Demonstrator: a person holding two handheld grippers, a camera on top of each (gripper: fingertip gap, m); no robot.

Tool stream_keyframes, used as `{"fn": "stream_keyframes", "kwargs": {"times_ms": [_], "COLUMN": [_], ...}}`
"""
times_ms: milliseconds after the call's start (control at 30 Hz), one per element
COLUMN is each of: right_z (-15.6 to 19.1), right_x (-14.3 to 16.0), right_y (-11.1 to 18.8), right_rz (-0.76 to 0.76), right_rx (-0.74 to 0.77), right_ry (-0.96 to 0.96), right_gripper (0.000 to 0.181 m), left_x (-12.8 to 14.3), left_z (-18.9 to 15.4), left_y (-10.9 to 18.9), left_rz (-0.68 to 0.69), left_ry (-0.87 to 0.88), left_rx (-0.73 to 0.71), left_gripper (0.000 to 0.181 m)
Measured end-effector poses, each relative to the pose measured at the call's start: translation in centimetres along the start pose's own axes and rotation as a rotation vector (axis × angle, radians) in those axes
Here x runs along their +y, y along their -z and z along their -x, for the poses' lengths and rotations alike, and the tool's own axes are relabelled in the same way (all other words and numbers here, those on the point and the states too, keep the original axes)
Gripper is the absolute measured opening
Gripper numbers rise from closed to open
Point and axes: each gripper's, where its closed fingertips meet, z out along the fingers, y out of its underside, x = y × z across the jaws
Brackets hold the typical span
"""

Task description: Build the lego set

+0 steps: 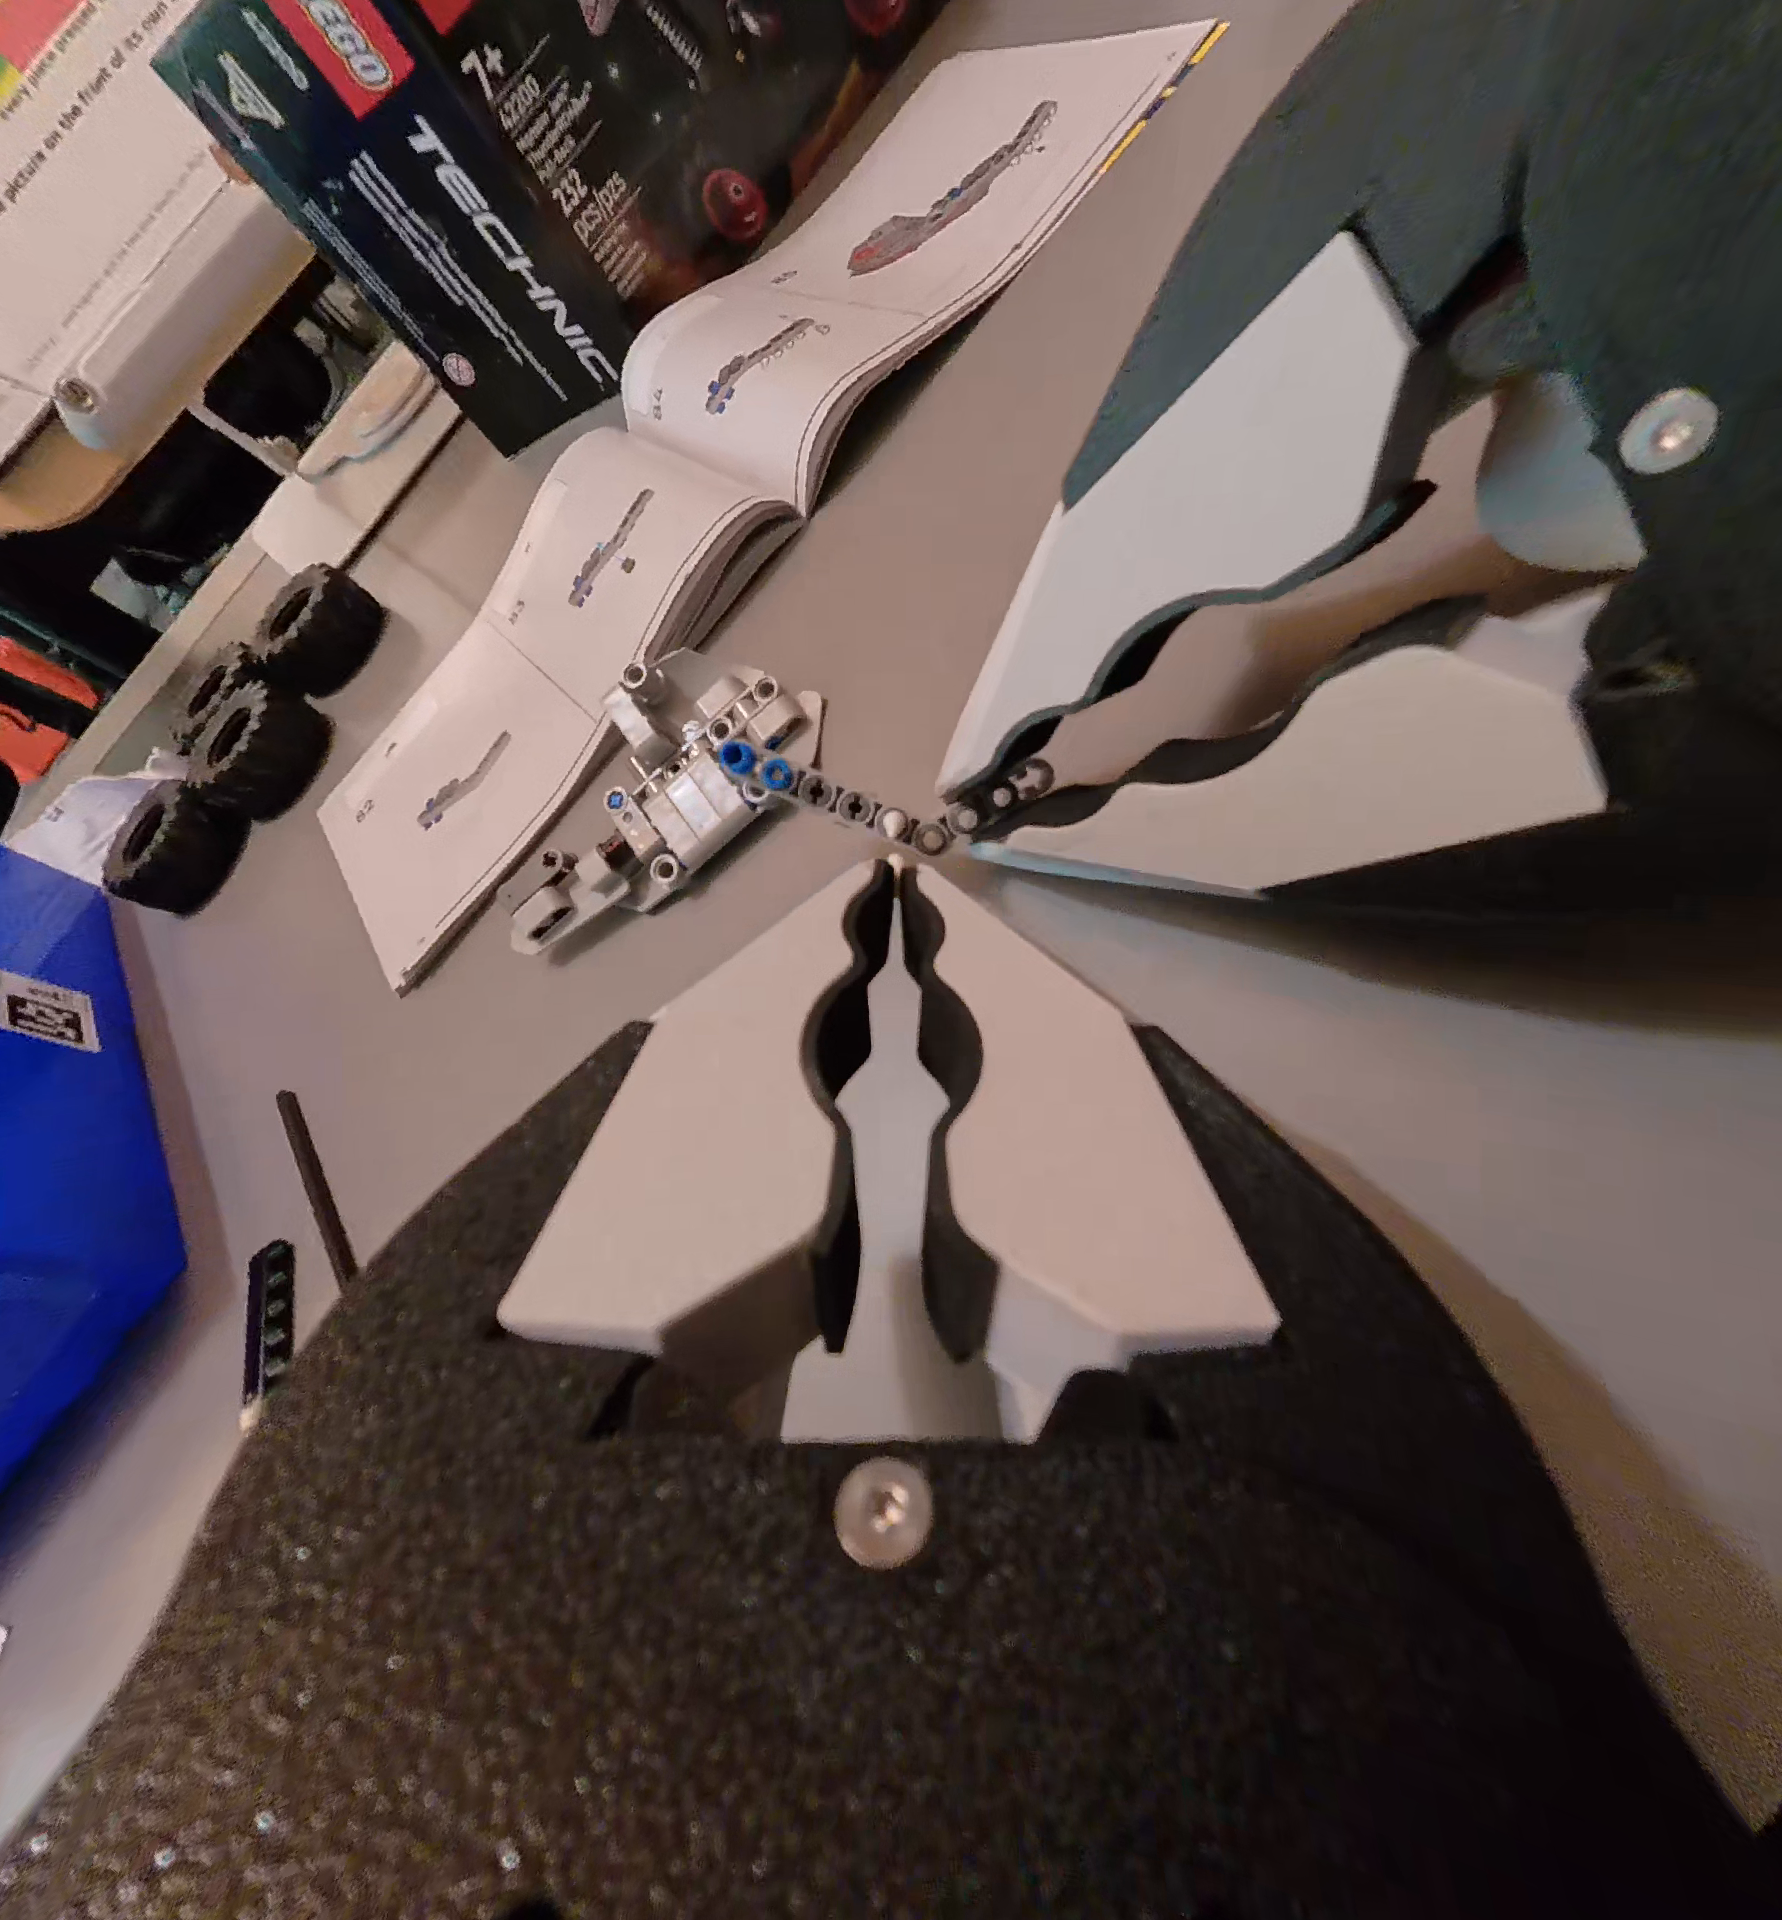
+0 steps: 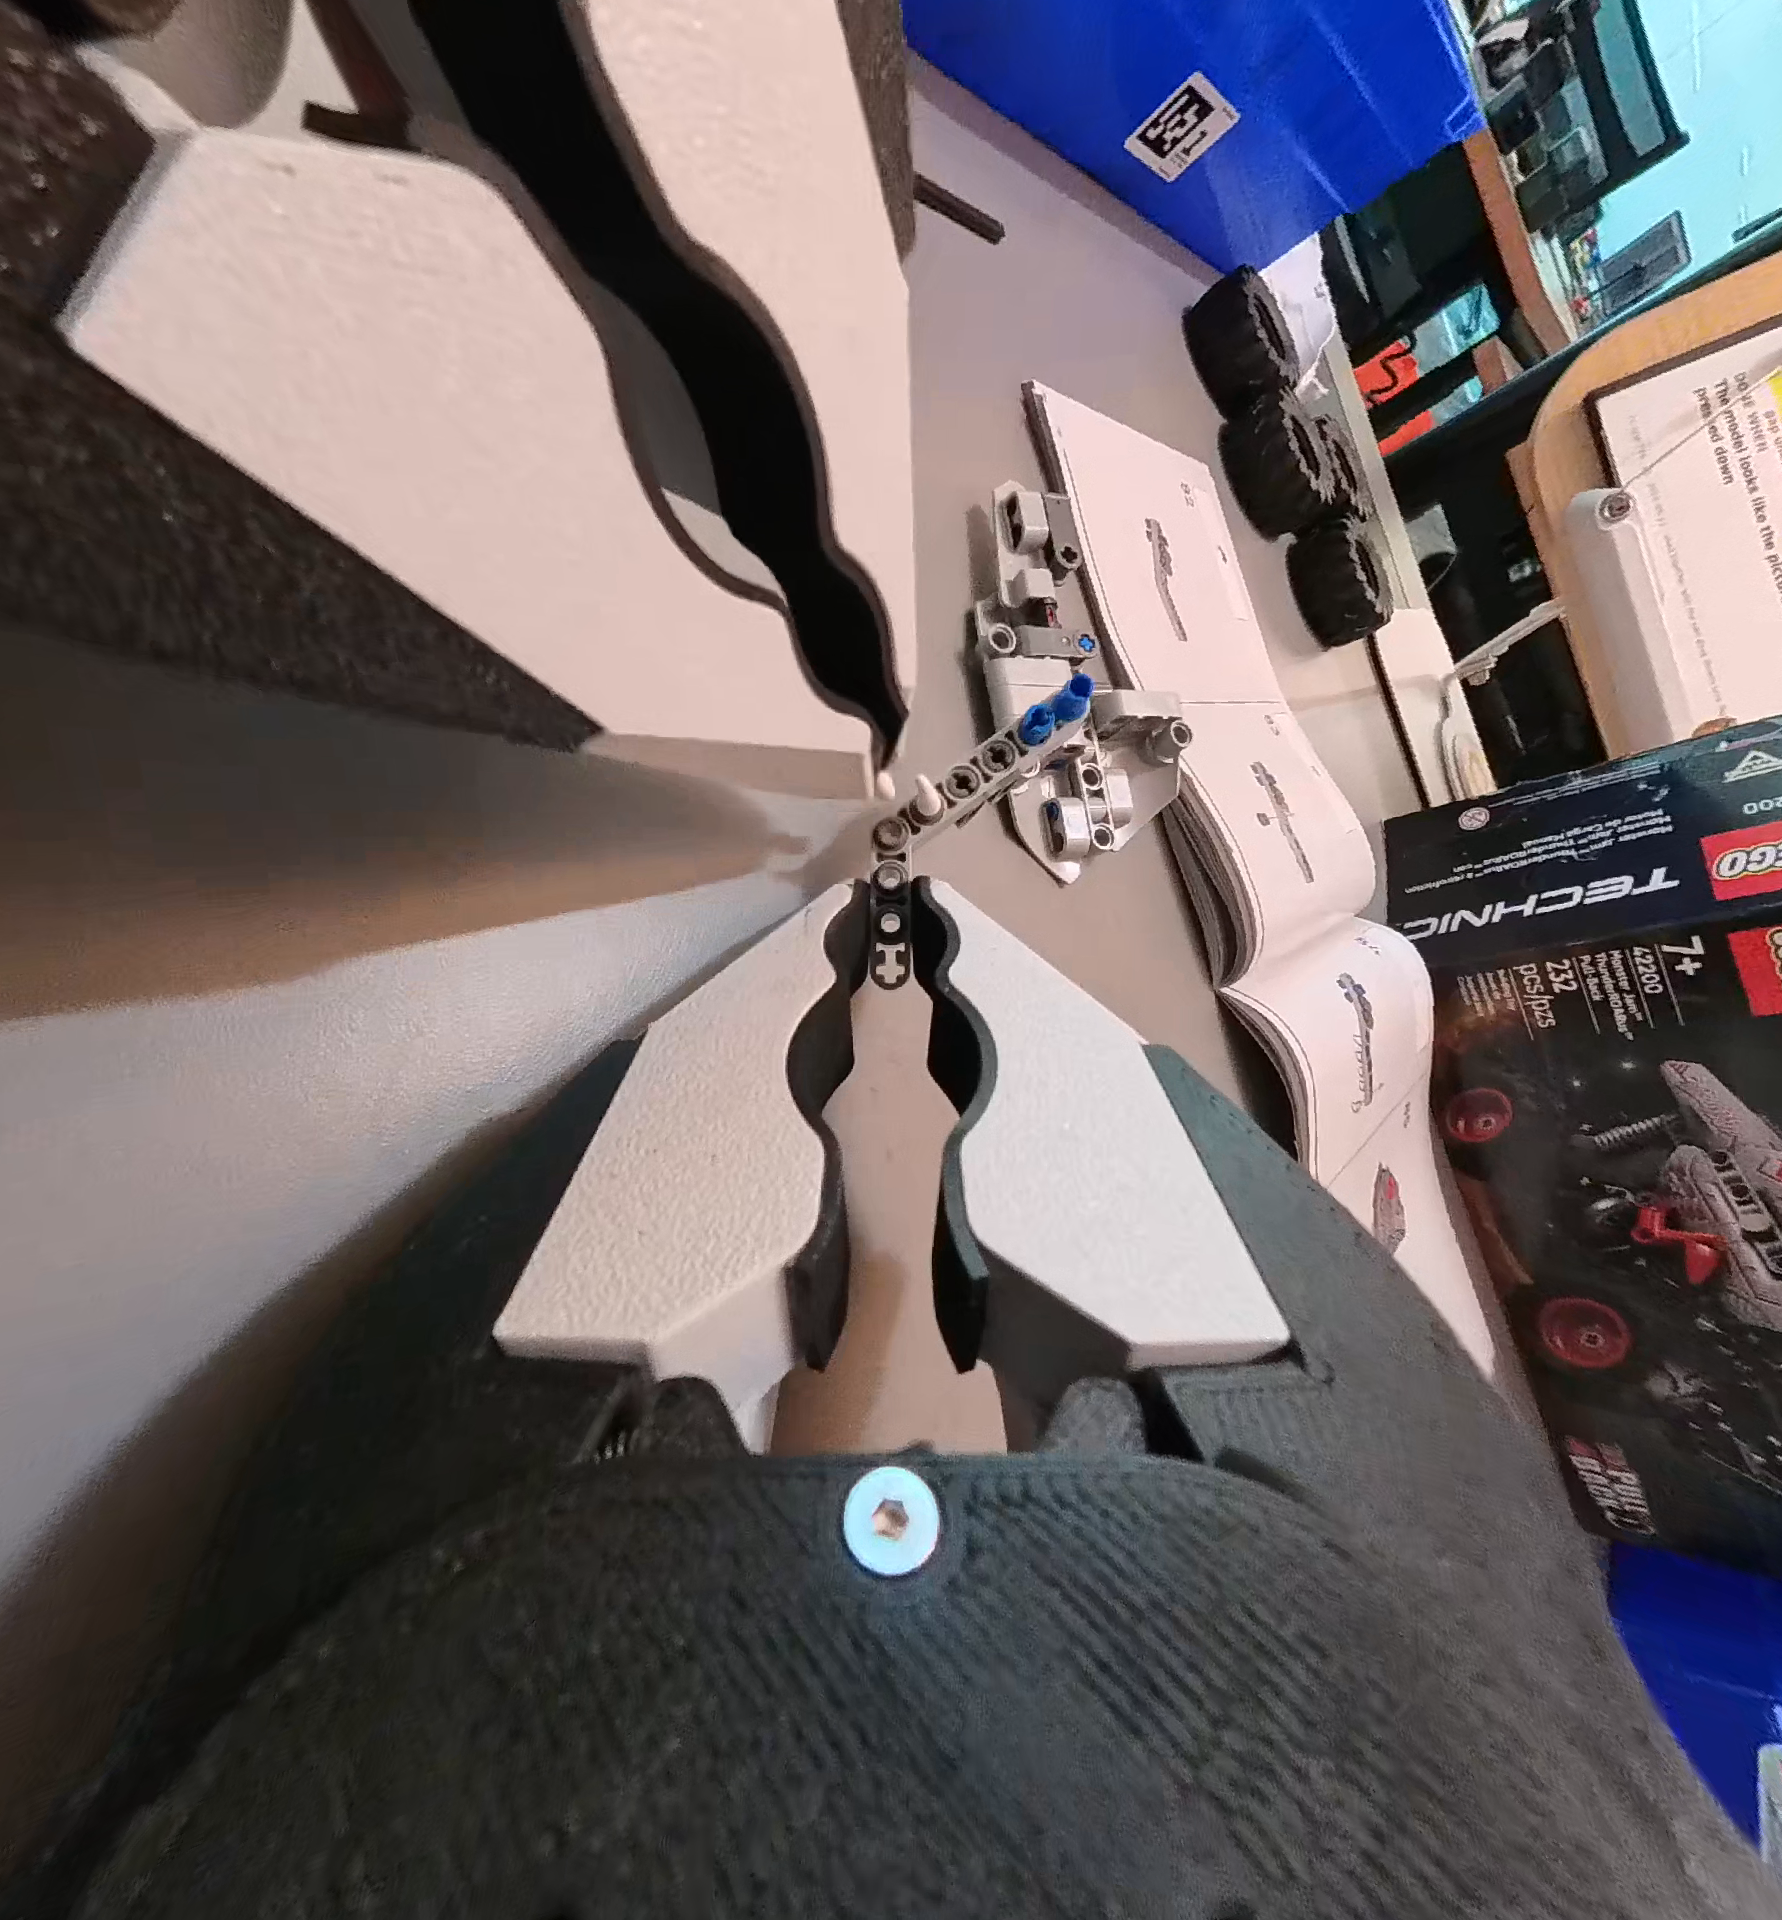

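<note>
My right gripper (image 2: 892,891) is shut on a black beam (image 2: 889,940) joined to a grey holed beam (image 2: 954,781). That beam carries two blue pins (image 2: 1055,712) at its far end and a tan pin (image 2: 926,800) near the black part. It is held above the table. My left gripper (image 1: 894,868) is shut on a small tan pin (image 1: 897,860), its tip right beside the grey beam (image 1: 845,805). The right gripper (image 1: 1006,800) enters the left wrist view from the upper right. A grey part-built model (image 1: 658,810) lies just beyond, also in the right wrist view (image 2: 1038,634).
An open instruction booklet (image 1: 544,644) lies behind the model, with the set's box (image 1: 471,208) beyond it. Several black tyres (image 1: 243,727) and a blue bin (image 1: 35,1143) stand to the left. A black axle (image 1: 315,1184) and a dark beam (image 1: 269,1320) lie near the bin. Only a small space, under 4 cm, lies between the two pairs of fingers.
</note>
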Motion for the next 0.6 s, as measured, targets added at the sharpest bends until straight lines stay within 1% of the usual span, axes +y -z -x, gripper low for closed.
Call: {"fn": "stream_keyframes", "kwargs": {"times_ms": [133,233,300,433,600], "right_z": [-0.05,-0.07,-0.1,-0.03,0.0], "right_x": [-0.02,-0.04,-0.05,-0.06,-0.12], "right_y": [0.03,0.06,0.08,0.06,0.1], "right_rz": [-0.01,-0.015,-0.02,-0.014,-0.022], "right_rx": [-0.013,-0.016,-0.021,-0.015,-0.019], "right_ry": [-0.029,-0.038,-0.047,-0.024,-0.023], "right_gripper": [0.006,0.006,0.006,0.006,0.006], "left_x": [-0.78,-0.7,-0.25,-0.28,-0.5], "left_z": [-0.47,-0.86,-0.75,-0.74,-0.9], "left_y": [0.32,0.34,0.24,0.23,0.13], "left_rz": [-0.068,-0.102,-0.097,-0.085,-0.094], "left_ry": [-0.094,-0.235,-0.296,-0.391,-0.446], "left_rx": [0.005,0.001,-0.016,-0.055,-0.074], "left_gripper": [0.0,0.0,0.0,0.0,0.0]}}
